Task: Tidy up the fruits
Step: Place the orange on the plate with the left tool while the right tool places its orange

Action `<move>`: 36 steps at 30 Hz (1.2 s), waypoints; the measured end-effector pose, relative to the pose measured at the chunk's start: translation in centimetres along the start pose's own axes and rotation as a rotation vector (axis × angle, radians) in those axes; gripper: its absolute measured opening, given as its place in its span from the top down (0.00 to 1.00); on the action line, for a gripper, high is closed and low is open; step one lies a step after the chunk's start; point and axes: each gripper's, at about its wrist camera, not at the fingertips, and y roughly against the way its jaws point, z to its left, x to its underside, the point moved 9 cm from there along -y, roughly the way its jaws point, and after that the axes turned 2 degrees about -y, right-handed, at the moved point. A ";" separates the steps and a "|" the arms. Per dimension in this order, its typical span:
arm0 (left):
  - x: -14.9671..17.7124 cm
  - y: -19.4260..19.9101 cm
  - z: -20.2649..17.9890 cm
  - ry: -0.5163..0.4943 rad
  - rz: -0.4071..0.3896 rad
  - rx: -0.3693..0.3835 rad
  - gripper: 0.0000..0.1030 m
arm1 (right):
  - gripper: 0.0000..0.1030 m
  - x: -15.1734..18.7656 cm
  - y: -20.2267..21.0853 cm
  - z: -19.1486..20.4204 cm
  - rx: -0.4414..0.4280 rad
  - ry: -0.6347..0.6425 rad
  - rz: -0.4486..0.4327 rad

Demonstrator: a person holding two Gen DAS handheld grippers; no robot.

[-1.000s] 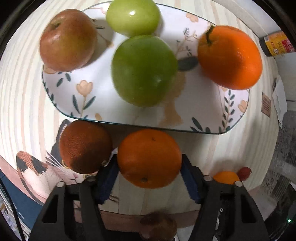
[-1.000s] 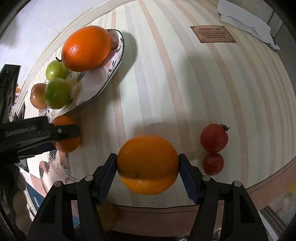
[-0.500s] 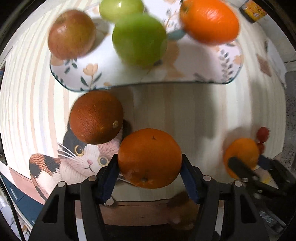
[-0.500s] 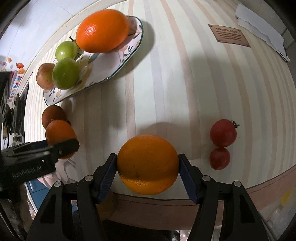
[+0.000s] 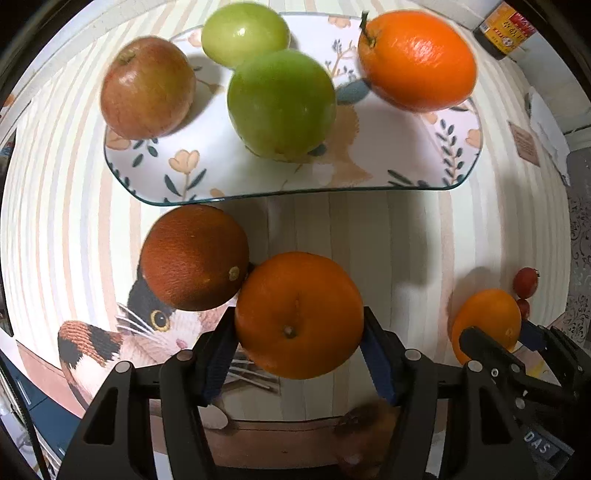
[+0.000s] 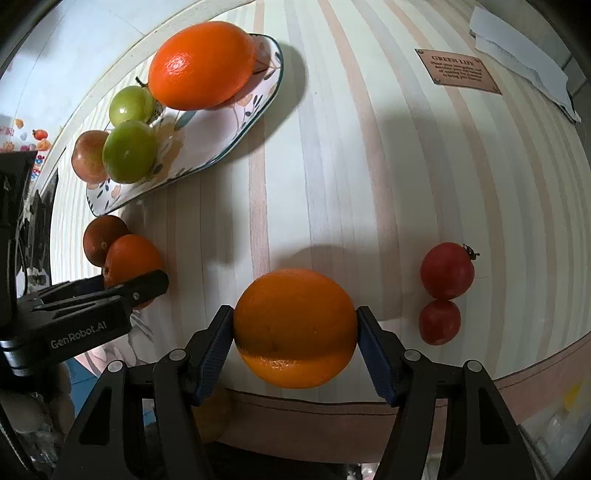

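The left gripper squeezes a round orange between its blue pads, just beside a dark brown-red orange on the striped table. The right gripper squeezes another orange ball of fruit, near two small red tomatoes. The flowered plate, farther off, holds two green apples, a red apple and a big orange.

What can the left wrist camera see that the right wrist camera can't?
Only the left wrist view shows the cat picture and a jar. Only the right wrist view shows the white cloth. Both show the plate of fruit, the dark orange, two red tomatoes, and each gripper, left and right, clamping an orange.
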 end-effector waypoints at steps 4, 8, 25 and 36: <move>-0.2 2.9 -0.2 -0.028 -0.062 0.002 0.41 | 0.34 -0.5 1.2 0.2 -0.013 -0.001 -0.032; -1.5 6.4 -0.2 -0.031 -0.126 0.019 0.41 | 0.34 -1.8 2.9 0.9 -0.034 0.002 -0.072; -16.3 10.5 -0.9 -0.080 -0.181 0.043 0.41 | 0.34 -11.5 5.0 4.7 -0.115 -0.023 -0.166; -20.3 4.6 -1.3 -0.206 -0.017 -0.049 0.41 | 0.34 -11.7 2.0 4.9 -0.193 -0.145 -0.106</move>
